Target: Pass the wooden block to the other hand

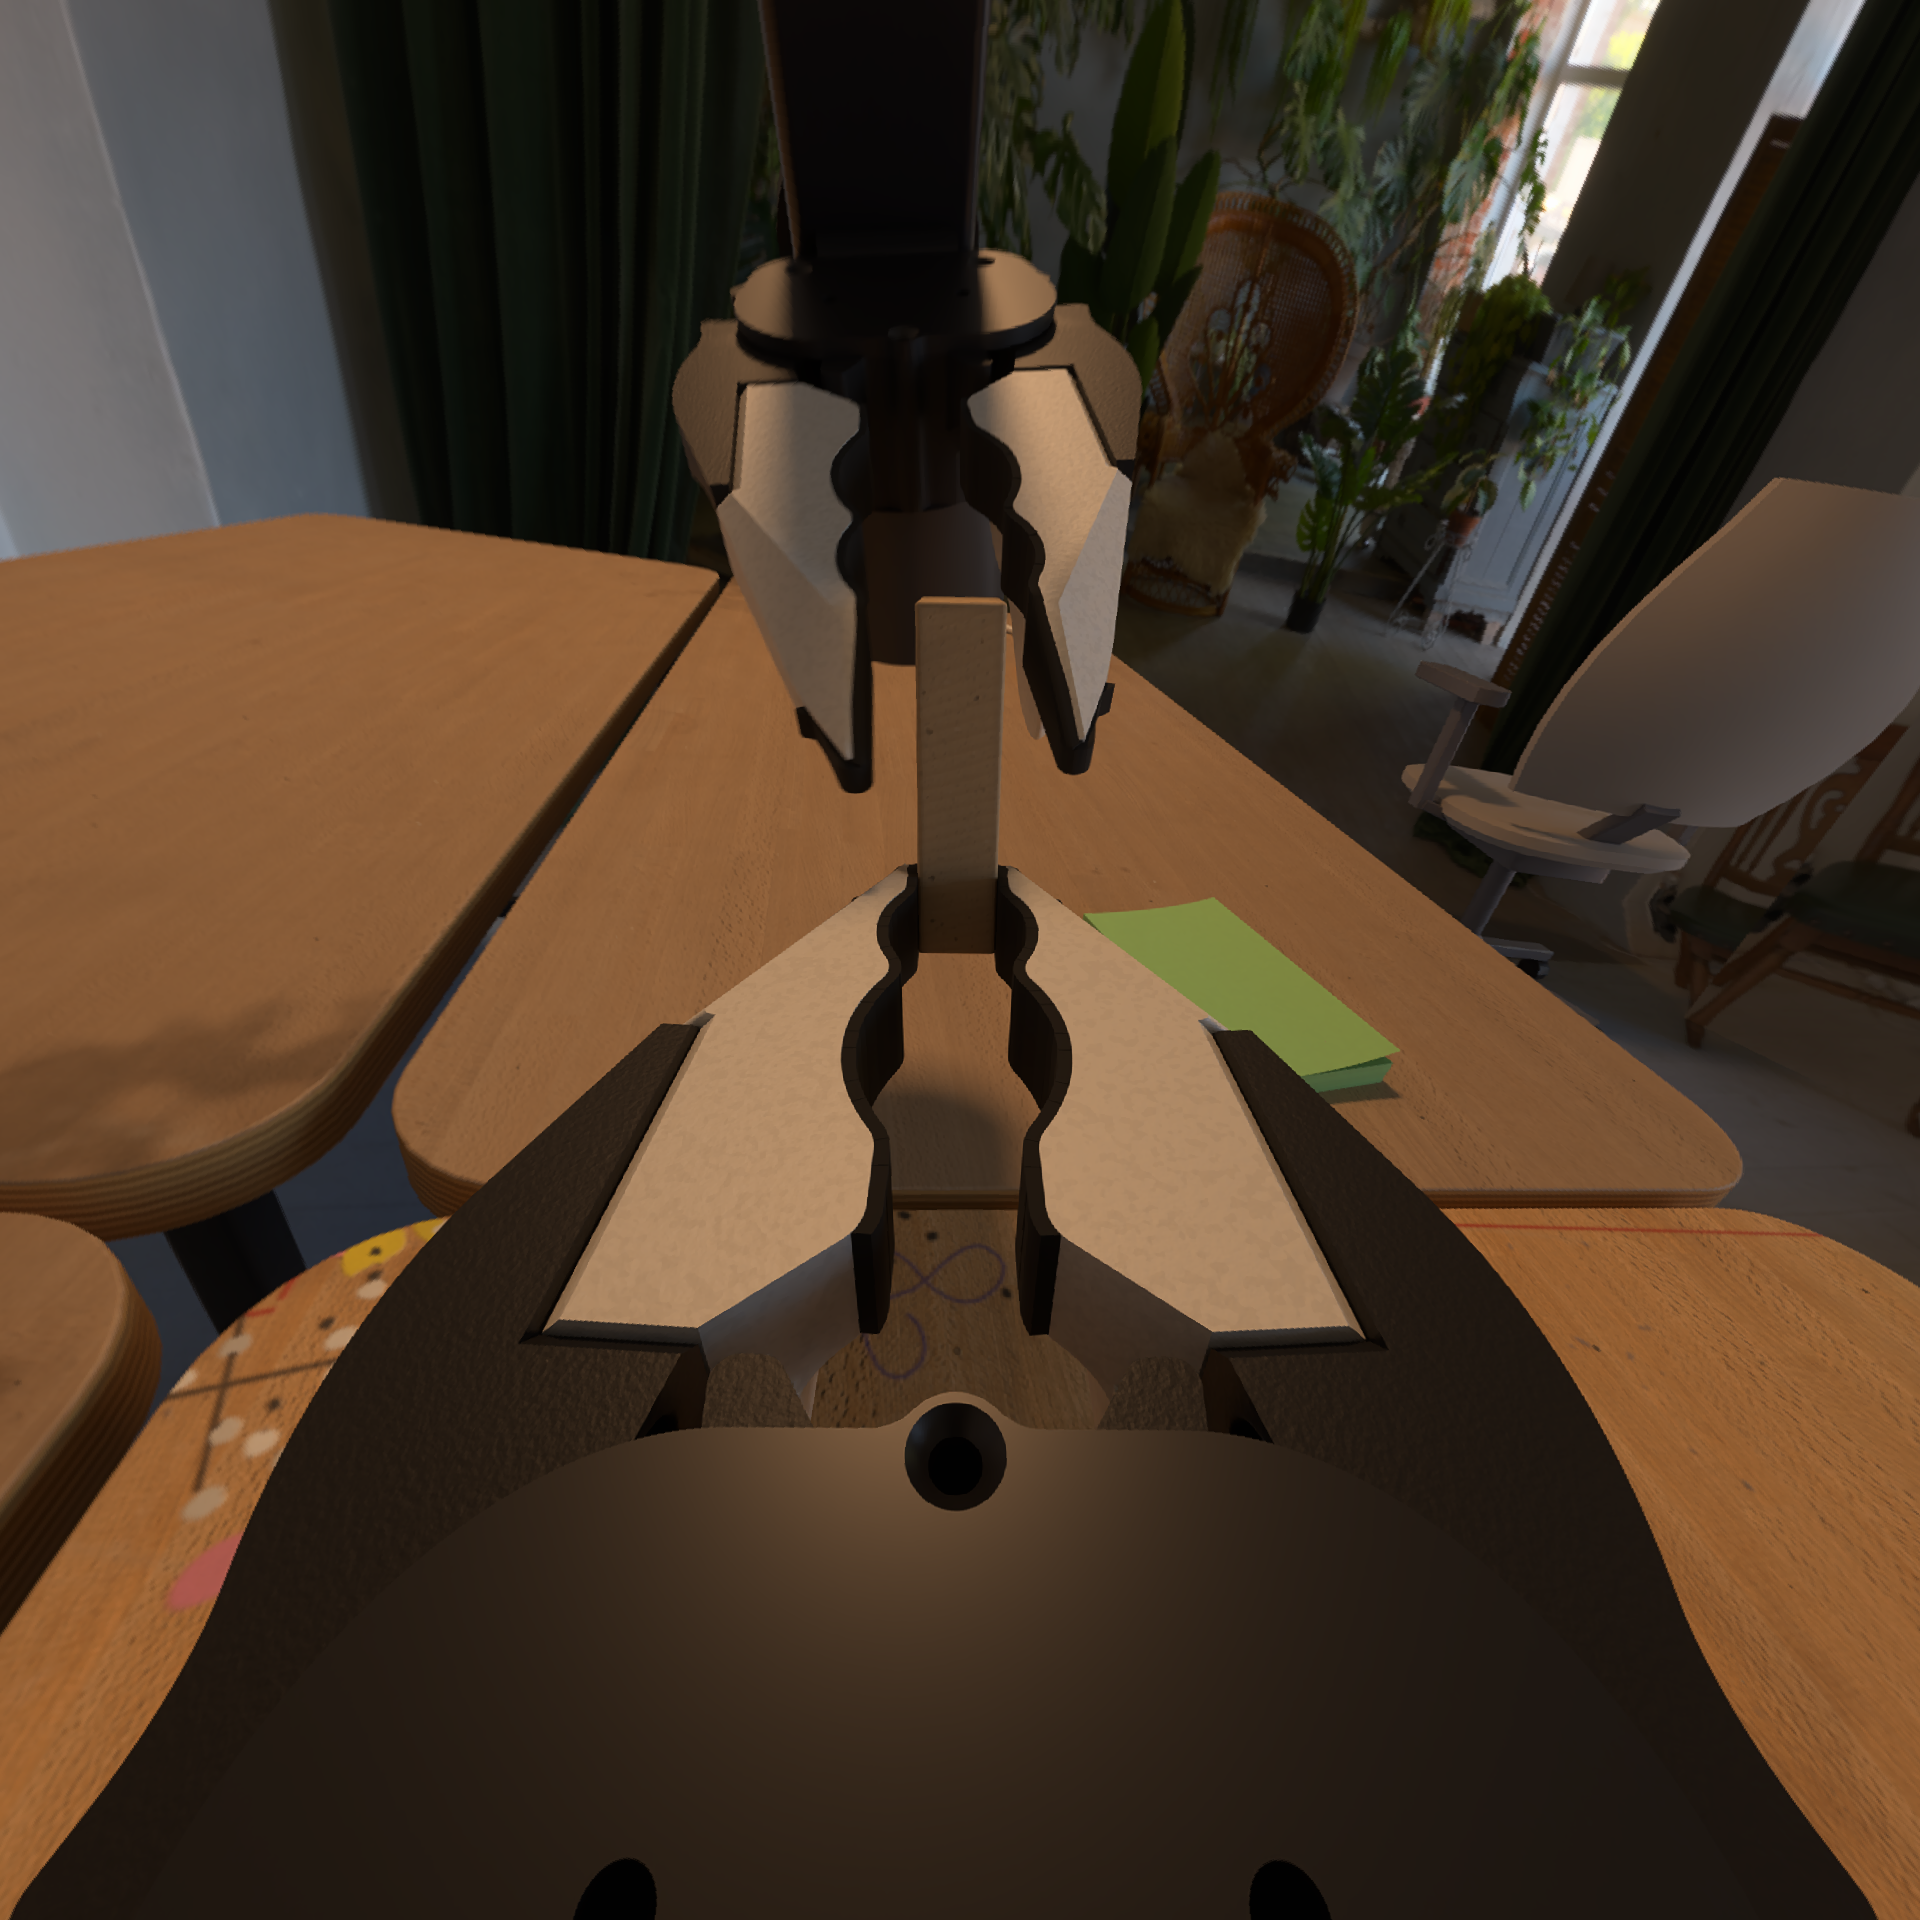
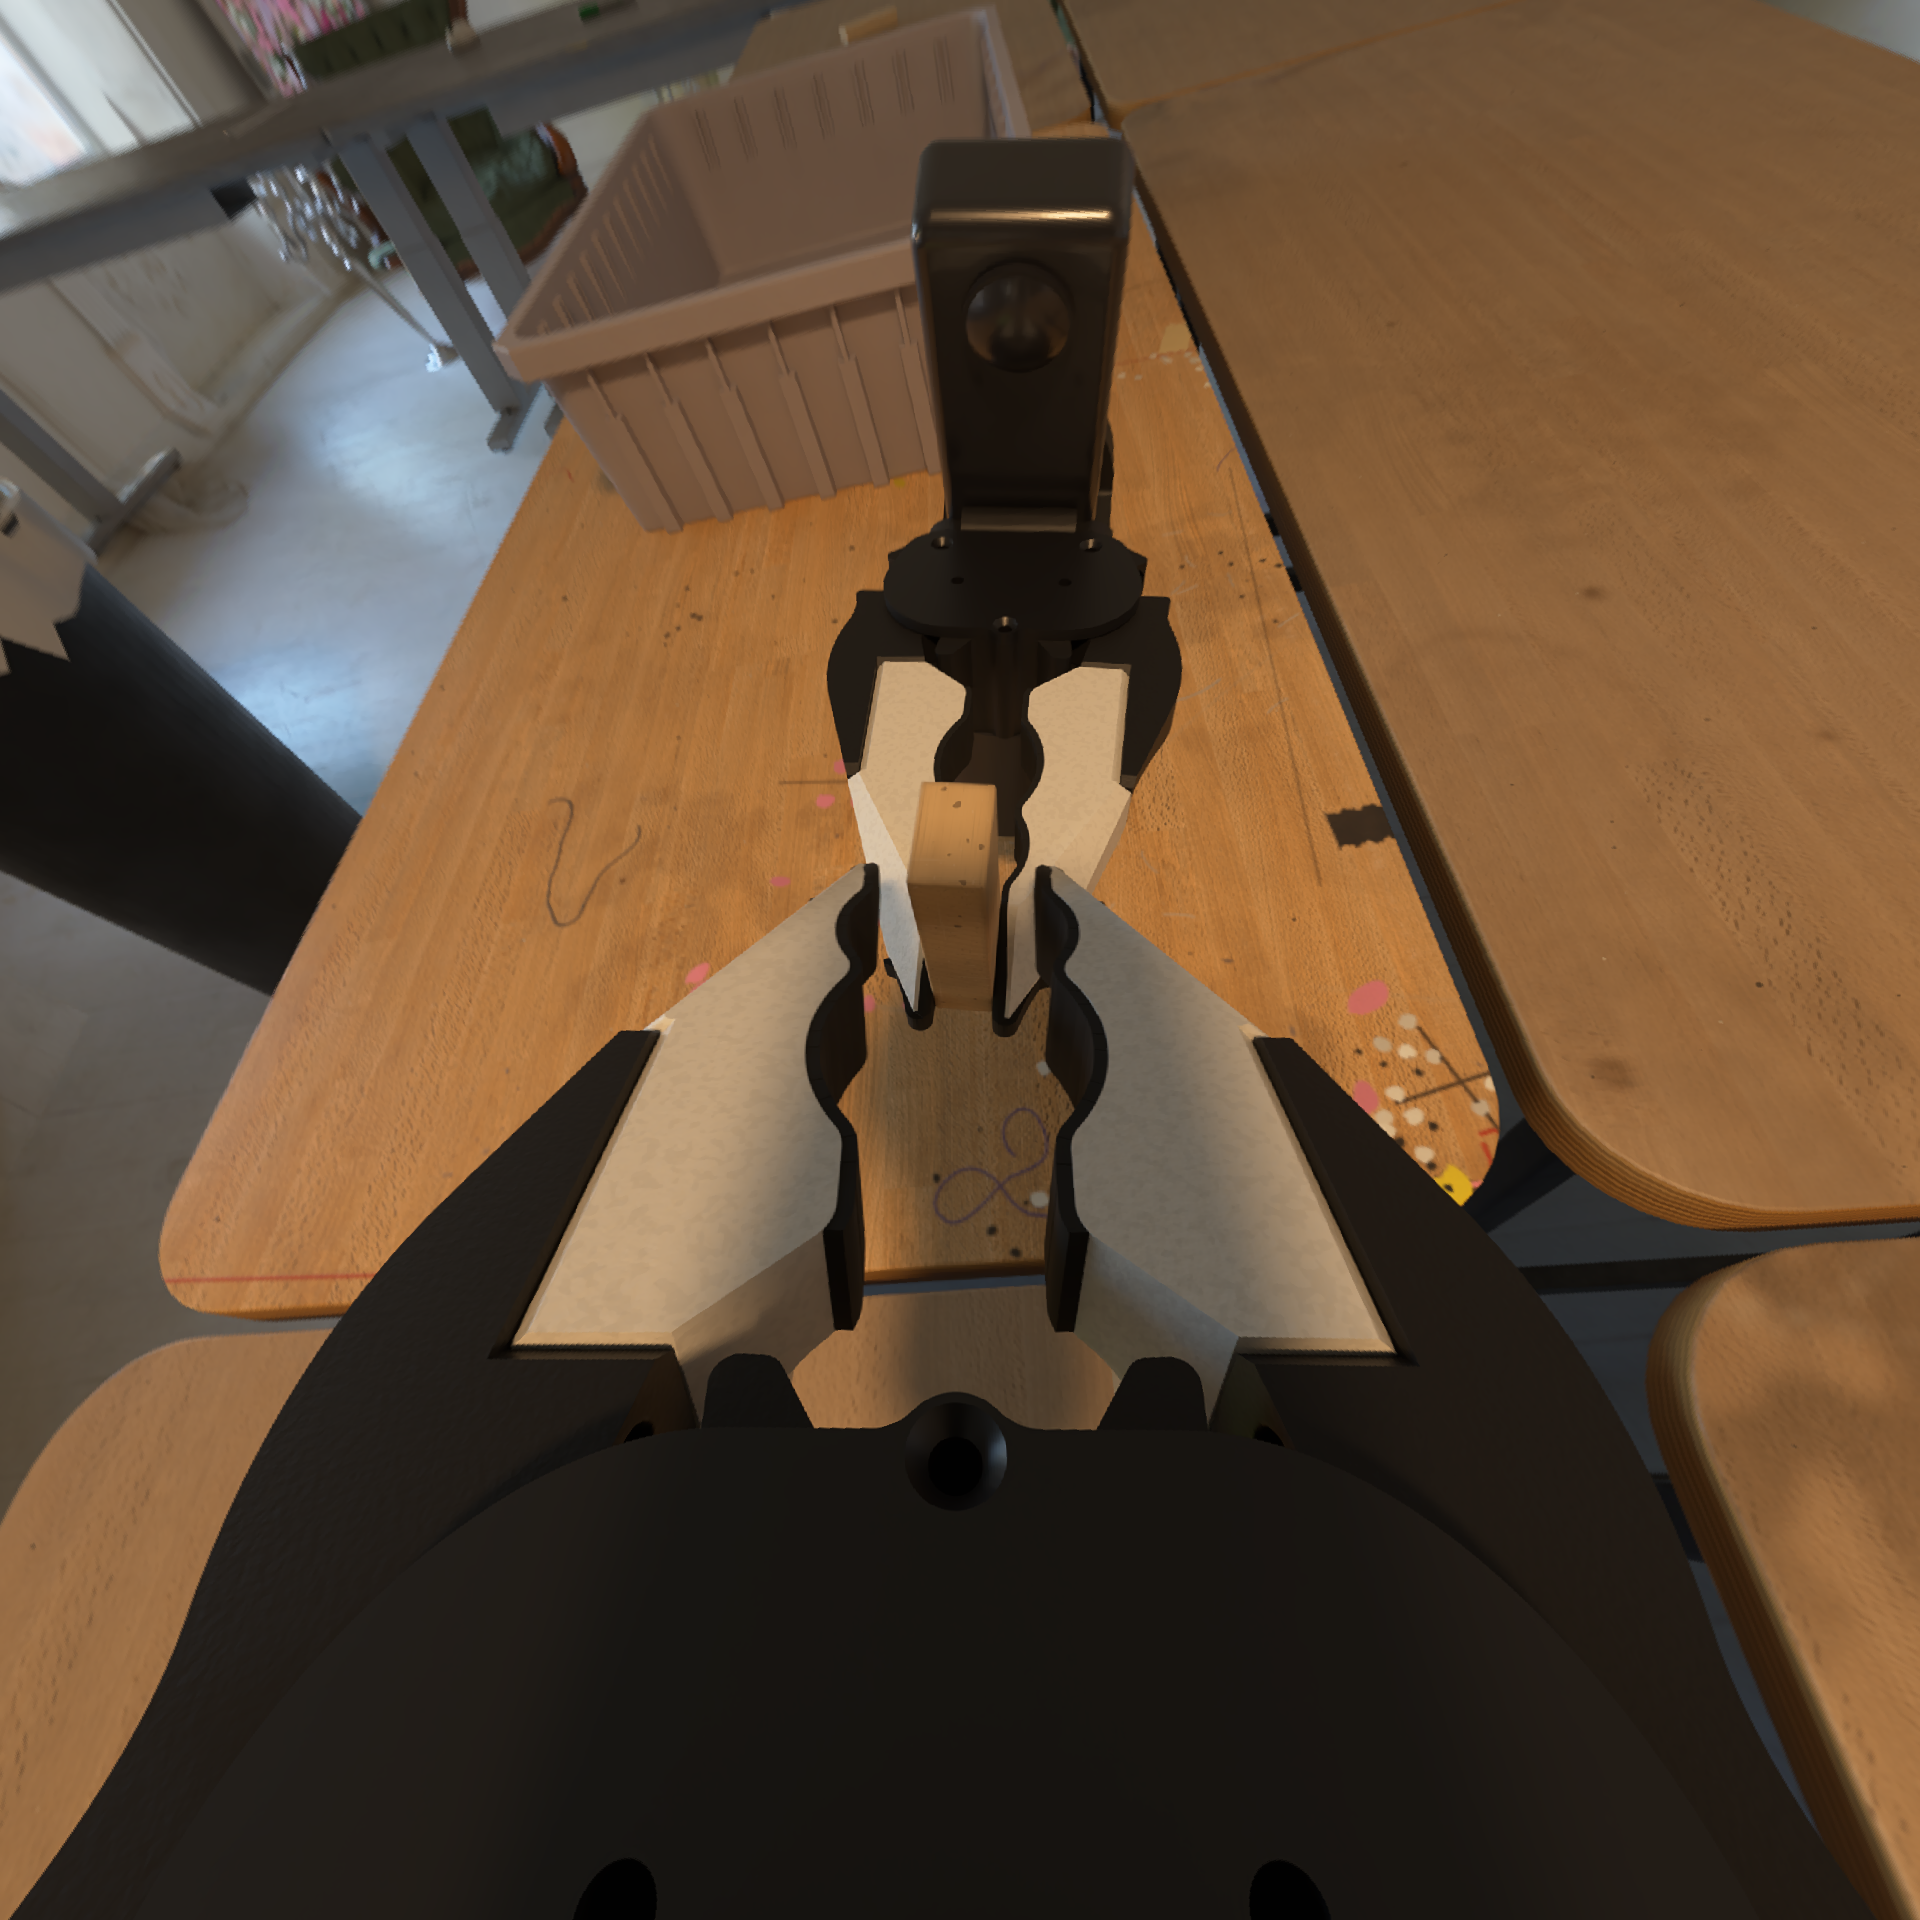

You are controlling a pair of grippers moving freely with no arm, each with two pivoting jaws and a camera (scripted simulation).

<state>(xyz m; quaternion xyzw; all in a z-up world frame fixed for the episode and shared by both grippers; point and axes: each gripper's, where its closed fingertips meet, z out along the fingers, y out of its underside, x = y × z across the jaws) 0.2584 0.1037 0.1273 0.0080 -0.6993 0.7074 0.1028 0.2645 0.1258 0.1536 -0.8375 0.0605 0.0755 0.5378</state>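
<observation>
The wooden block point(image 1: 961, 748) is a pale, flat, upright slab. My left gripper point(image 1: 958, 883) is shut on its near end and holds it above the tables. My right gripper point(image 1: 964, 769) faces it from the far side, open, with one finger on each side of the block's far end and a gap on both sides. In the right wrist view, my right gripper point(image 2: 956, 883) stands open around the block point(image 2: 954, 852). The left gripper point(image 2: 961, 1018) beyond it clamps the block between its fingertips.
A green paper pad point(image 1: 1242, 987) lies on the wooden table point(image 1: 727, 935) ahead on the right. A grey slatted bin point(image 2: 748, 312) stands at the far end of the paint-marked table point(image 2: 623, 831). Another table point(image 2: 1558, 520) adjoins it. A white office chair point(image 1: 1662, 727) stands off the table's right side.
</observation>
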